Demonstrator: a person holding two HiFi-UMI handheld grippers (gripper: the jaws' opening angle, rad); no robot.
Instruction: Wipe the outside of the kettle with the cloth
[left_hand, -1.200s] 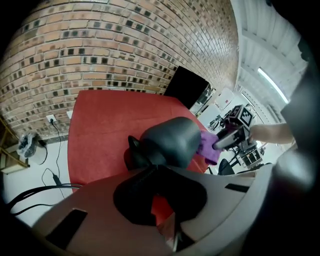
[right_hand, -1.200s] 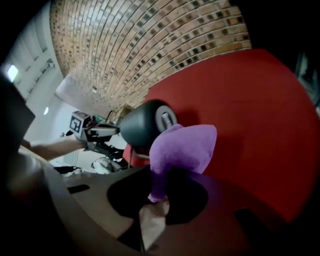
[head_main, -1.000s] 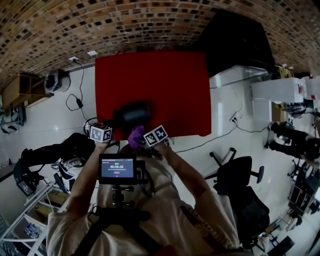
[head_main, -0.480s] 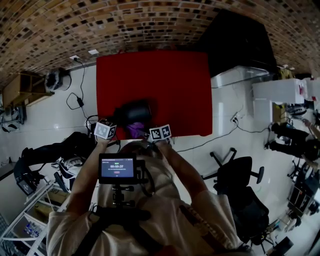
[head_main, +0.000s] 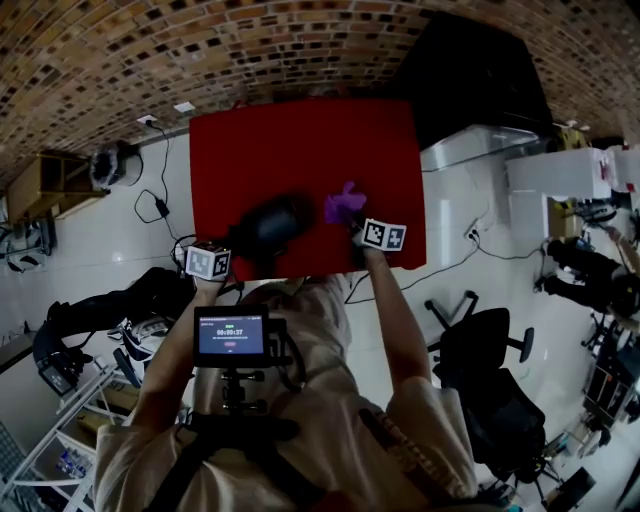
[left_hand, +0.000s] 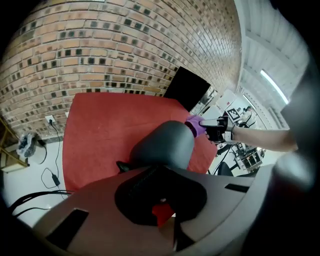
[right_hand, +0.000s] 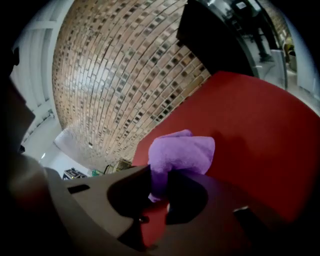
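Here, a person is working at a rectangular table covered in red (head_main: 300, 140), with one hand-held gripper in each hand. The dark grey, round-bodied kettle (head_main: 270, 222) is sitting on the near half of the table, slightly left of its middle.

The left hand-held gripper (head_main: 232, 250) is clamping its jaws on the kettle's black handle (left_hand: 134, 184). In the left gripper view the handle is running from the kettle body straight into the closed jaws. This grip is probably serving as an anchor, so that the kettle is not sliding or turning while its shell is being rubbed.

The right hand-held gripper (head_main: 358, 225) is pinching one end of the soft purple cloth (head_main: 343, 203) between closed jaws. The free part is bunching out beyond the fingertips as a loose pad. Holding it by an edge is leaving the bulk of the fabric free to meet a curved surface.

The cloth is hovering just beside the kettle's right flank, above the red cover. Whether it is touching the shell cannot be told. The right gripper view is showing only cloth against red cover, with no kettle in it.

Judged from this layout, the wiping is under way or about to resume on the right side. The next stroke is calling for the pad to be turned inward against the shell.
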